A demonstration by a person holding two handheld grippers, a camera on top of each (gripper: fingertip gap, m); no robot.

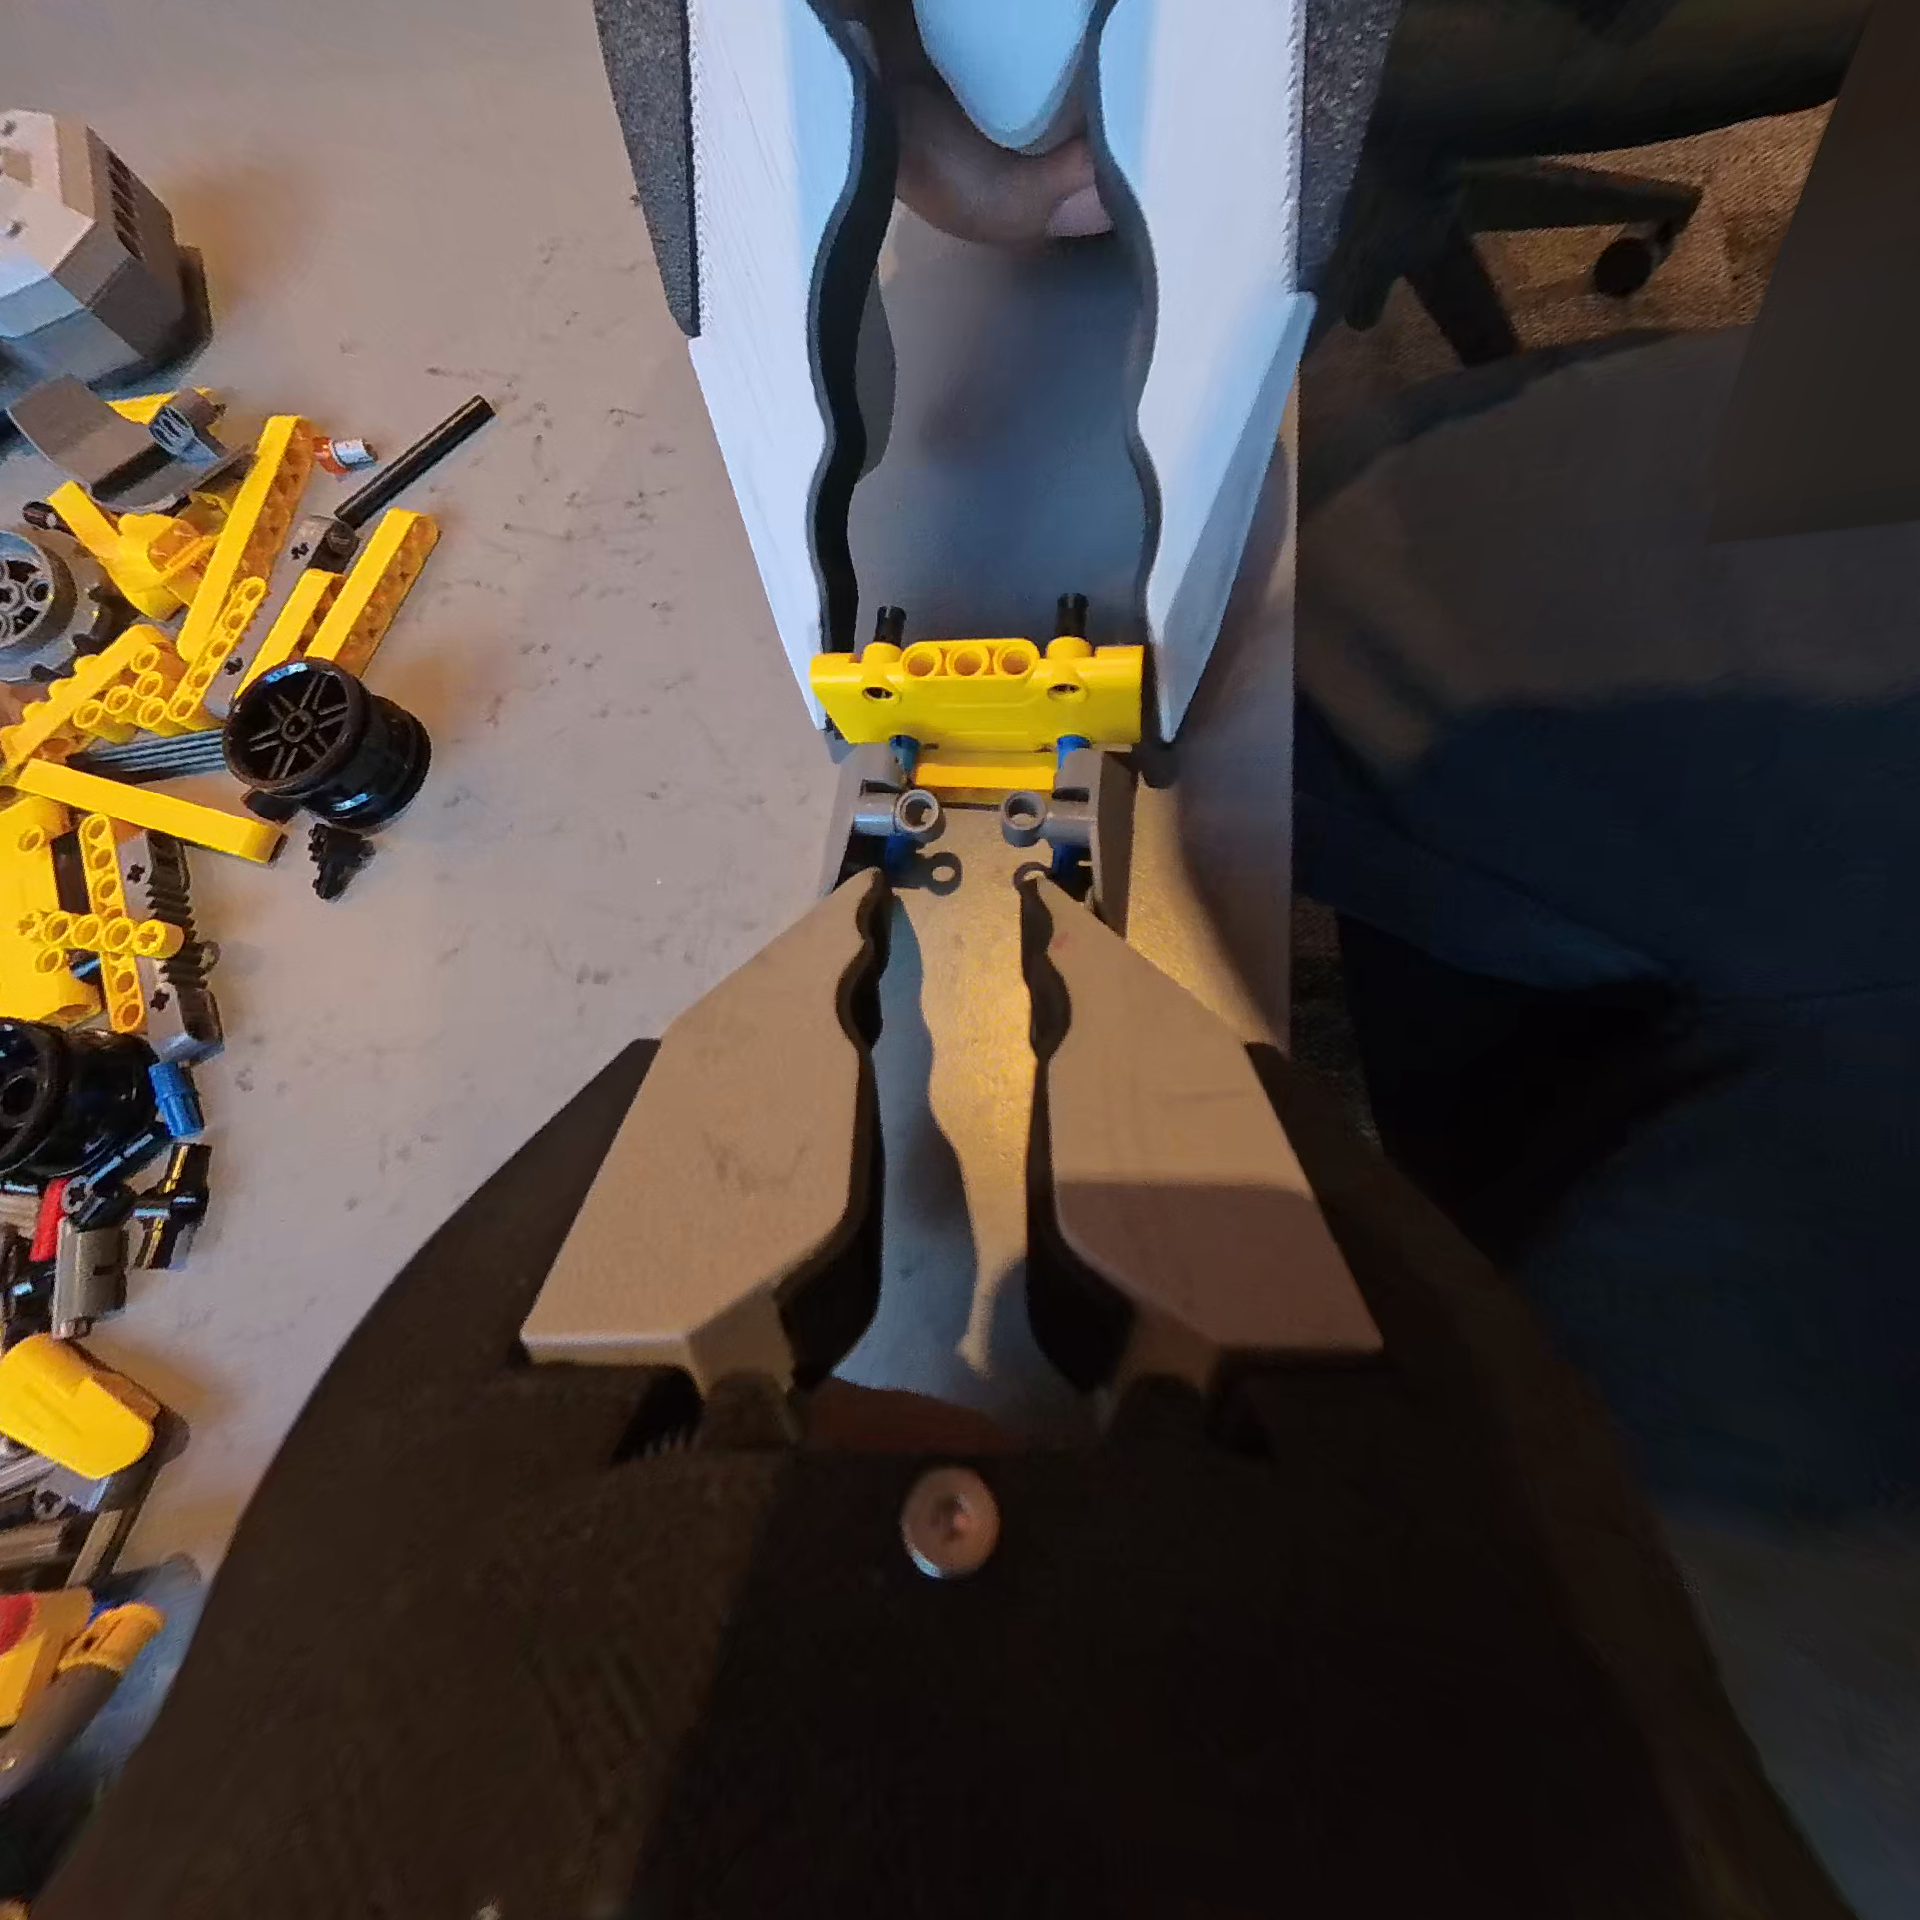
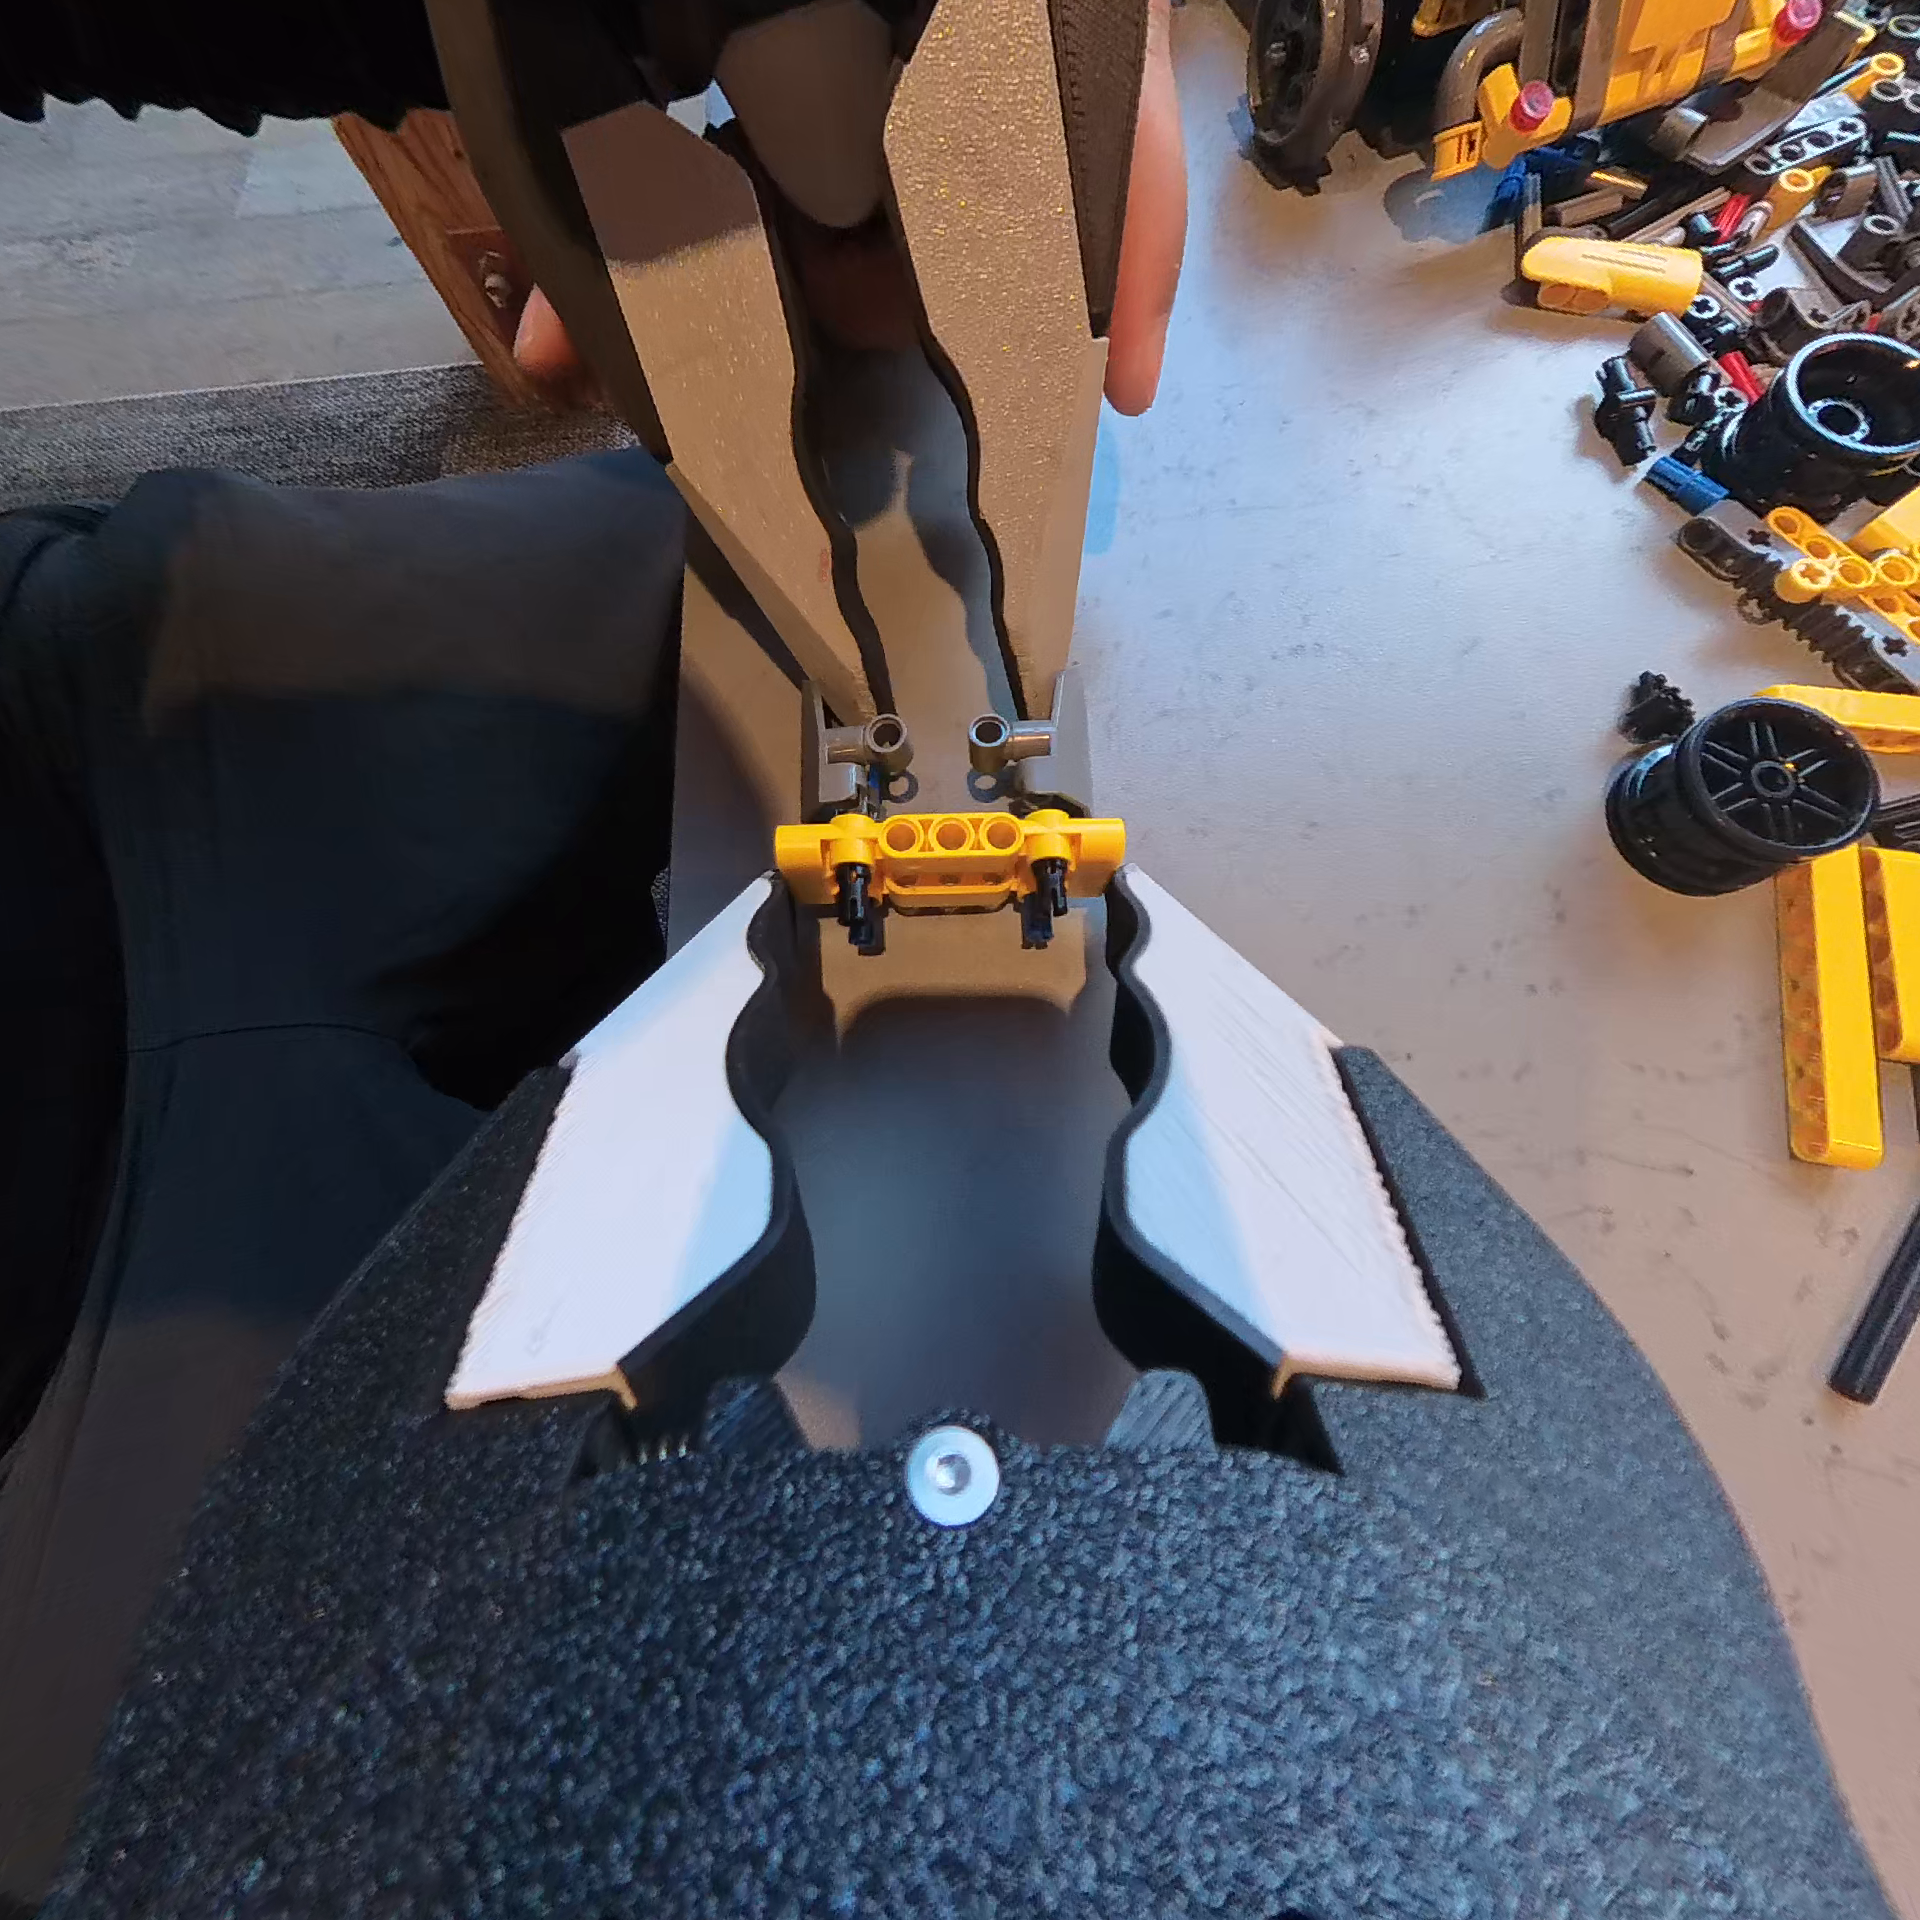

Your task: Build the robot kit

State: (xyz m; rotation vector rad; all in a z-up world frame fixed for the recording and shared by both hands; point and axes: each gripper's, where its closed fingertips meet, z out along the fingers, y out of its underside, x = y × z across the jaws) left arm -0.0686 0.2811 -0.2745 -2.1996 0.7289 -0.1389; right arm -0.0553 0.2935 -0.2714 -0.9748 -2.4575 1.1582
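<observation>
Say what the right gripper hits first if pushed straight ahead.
The right gripper already flanks the yellow block; straight on, it would likely meet the left gripper, whose grey fingertips hold the grey connectors just beyond.

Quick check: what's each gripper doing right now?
Left gripper: fingers shut on the grey connector assembly.
Right gripper: fingers shut on the yellow beam frame.

grey scuffed tabletop (image 1: 540, 260) | dark office chair base (image 1: 1558, 239) | carpet floor (image 2: 260, 426)
</observation>
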